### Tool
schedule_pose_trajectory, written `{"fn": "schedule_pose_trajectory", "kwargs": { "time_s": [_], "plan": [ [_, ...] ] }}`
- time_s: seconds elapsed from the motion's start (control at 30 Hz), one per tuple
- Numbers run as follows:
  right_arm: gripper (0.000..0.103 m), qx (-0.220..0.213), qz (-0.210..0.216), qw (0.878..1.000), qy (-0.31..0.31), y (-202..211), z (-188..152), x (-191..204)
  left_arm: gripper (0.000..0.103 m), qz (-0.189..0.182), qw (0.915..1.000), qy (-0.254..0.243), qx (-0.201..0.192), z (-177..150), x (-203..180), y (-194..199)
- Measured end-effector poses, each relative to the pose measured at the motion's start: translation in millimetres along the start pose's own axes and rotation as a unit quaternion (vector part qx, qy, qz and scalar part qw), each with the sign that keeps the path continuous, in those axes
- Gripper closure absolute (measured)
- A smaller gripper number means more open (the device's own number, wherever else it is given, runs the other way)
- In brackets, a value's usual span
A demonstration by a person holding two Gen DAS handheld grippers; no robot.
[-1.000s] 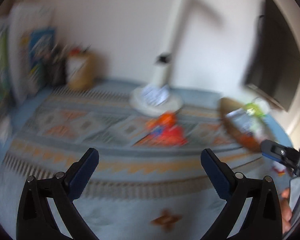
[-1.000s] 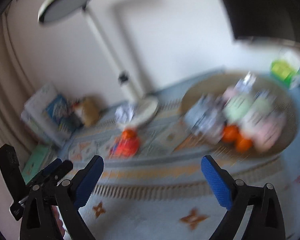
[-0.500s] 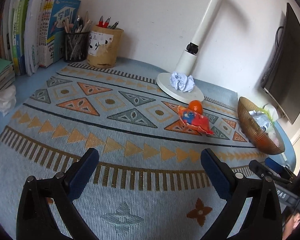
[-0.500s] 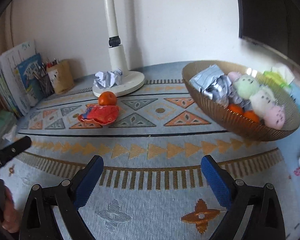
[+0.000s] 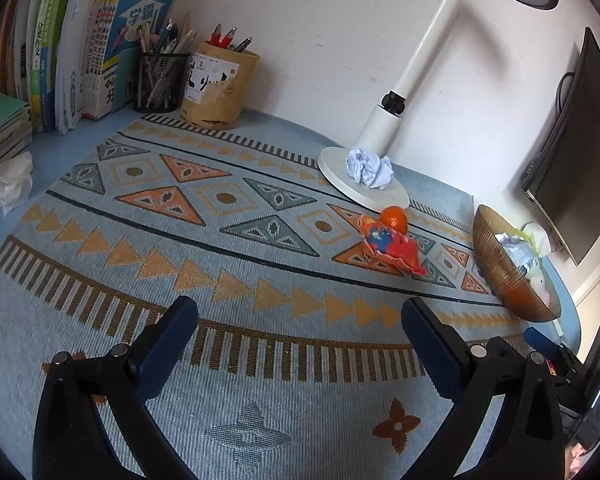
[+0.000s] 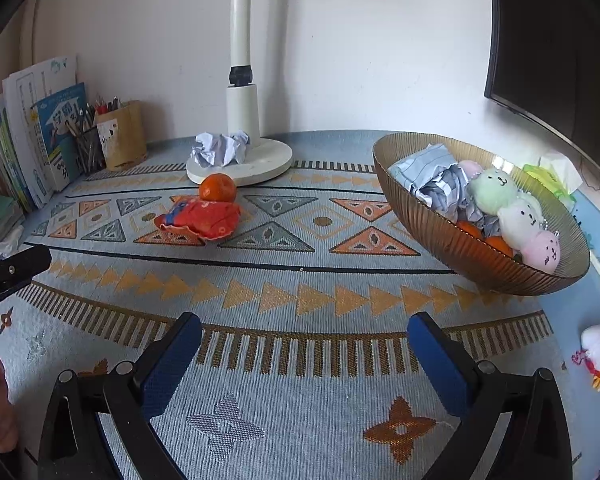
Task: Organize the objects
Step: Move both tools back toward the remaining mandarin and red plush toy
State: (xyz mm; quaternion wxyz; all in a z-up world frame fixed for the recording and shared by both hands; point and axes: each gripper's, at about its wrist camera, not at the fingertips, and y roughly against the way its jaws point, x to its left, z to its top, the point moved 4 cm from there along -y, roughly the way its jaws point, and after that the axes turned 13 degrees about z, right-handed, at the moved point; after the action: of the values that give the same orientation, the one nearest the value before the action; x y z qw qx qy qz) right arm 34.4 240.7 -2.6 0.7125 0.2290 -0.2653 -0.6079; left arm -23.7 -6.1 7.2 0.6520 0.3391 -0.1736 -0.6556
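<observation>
A brown ribbed bowl (image 6: 432, 216) holds crumpled paper, small plush toys and oranges; it also shows in the left wrist view (image 5: 496, 272). An orange (image 6: 217, 187) and a red crumpled wrapper (image 6: 204, 220) lie on the patterned mat, also seen in the left wrist view as orange (image 5: 394, 217) and wrapper (image 5: 392, 246). A crumpled paper ball (image 6: 219, 149) rests on the lamp base (image 6: 268, 160). A small plush toy (image 6: 599, 349) lies at the right. My left gripper (image 5: 300, 340) and my right gripper (image 6: 304, 352) are open and empty above the mat's near part.
Books (image 5: 60, 52) and two pen holders (image 5: 218, 84) stand at the back left. A crumpled tissue (image 5: 10, 182) lies by the books. A monitor (image 6: 556, 48) hangs at the right. A green tissue pack (image 6: 552, 176) sits behind the bowl.
Both views have gone from blurred and swinging to steady. Both grippers have settled low over the mat and stayed open. No object on the mat has moved.
</observation>
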Motion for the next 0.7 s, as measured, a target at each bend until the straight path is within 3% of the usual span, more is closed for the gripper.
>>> {"fn": "schedule_pose_trajectory", "kwargs": {
  "time_s": [0.53,0.7],
  "plan": [
    [0.000,0.007,0.002,1.000,-0.001,-3,-1,-2,0.001,-0.006,0.9999,0.008,0.009,1,4,-2],
    [0.000,0.054,0.040,0.998,-0.002,-17,-1,1,0.001,0.007,0.9994,0.004,0.035,1,0,-10]
  ]
}}
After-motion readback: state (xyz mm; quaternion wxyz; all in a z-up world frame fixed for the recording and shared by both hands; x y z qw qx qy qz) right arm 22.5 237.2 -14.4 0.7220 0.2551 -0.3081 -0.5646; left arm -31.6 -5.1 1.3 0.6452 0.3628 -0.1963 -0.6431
